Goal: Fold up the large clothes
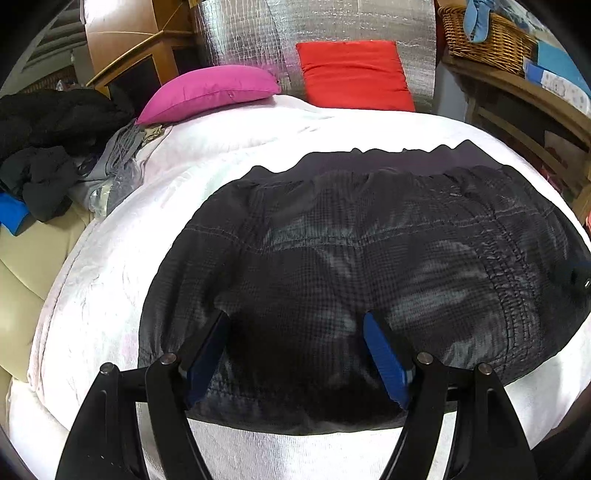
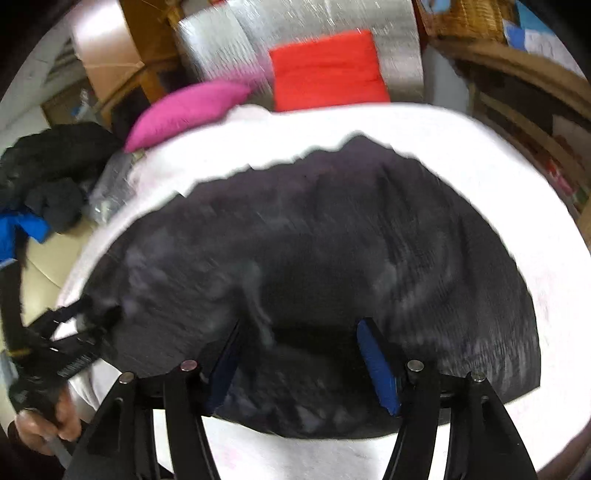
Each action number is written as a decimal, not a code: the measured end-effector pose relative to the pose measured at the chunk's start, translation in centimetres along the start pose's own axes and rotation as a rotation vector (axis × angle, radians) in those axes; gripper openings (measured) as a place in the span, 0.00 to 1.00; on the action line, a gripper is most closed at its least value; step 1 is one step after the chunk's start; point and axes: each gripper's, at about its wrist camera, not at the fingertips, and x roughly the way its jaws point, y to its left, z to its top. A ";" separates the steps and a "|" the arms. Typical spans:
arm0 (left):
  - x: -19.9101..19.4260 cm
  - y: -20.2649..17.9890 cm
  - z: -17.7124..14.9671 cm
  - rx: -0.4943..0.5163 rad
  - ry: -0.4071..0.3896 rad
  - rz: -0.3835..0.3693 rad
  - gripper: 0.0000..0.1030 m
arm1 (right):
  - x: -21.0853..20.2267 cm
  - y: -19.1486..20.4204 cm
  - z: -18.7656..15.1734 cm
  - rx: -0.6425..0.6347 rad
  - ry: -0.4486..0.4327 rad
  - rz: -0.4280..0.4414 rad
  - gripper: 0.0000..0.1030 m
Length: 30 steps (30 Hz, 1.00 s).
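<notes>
**Both grippers spread over the dark garment, no grasp taken**

Nearest the left wrist camera, the left gripper (image 1: 295, 350) stood with its blue-padded fingers (image 1: 384, 363) wide apart, nothing between them; they framed the near part of the dark checked garment (image 1: 369, 251) without pinching it. The right gripper (image 2: 299, 354) was likewise spread and holding nothing, its own blue pad (image 2: 378, 365) showing against the cloth (that view was smeared with motion, so fine detail there could not be read). At the lower left of the right view the left gripper appeared again from outside, with the person's hand (image 2: 48, 424) on its handle, at the garment's left edge.

The garment lay spread on the white blanket (image 1: 221, 155), its near hem rounded and its far edge ragged in outline, with stitched seams running across it. It looked already doubled into a compact block, though how many folds it held could not be told.

Beyond it, a pile of dark clothes (image 1: 48, 140) sat at the far left, then a pink cushion (image 1: 210, 90) and a red cushion (image 1: 352, 74) against a silver foil sheet (image 1: 332, 22), with a wicker basket (image 1: 484, 40) at the upper right.

By judgement, the step in hand was between folds: smoothing or lining up. The next move would call for both grippers to close on a matching pair of edge points and carry the cloth over evenly, lest the slippery fabric slide or bunch.
</notes>
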 end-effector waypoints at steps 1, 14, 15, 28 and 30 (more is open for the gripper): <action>0.1 0.0 0.0 0.001 0.000 0.002 0.74 | -0.2 0.4 0.2 -0.008 -0.016 0.007 0.64; 0.2 -0.2 -0.2 0.009 -0.001 0.012 0.78 | 5.2 1.8 0.9 -0.019 0.129 0.019 0.64; 0.2 -0.2 -0.2 0.009 -0.001 0.013 0.78 | 4.8 1.5 0.9 -0.013 0.121 0.029 0.64; -1.2 1.3 -0.1 -0.018 -0.024 0.043 0.78 | -2.0 -7.8 1.1 0.202 -0.067 -0.143 0.64; -1.7 2.6 0.0 -0.052 -0.045 0.061 0.78 | -1.8 -9.1 0.8 0.239 -0.055 -0.146 0.64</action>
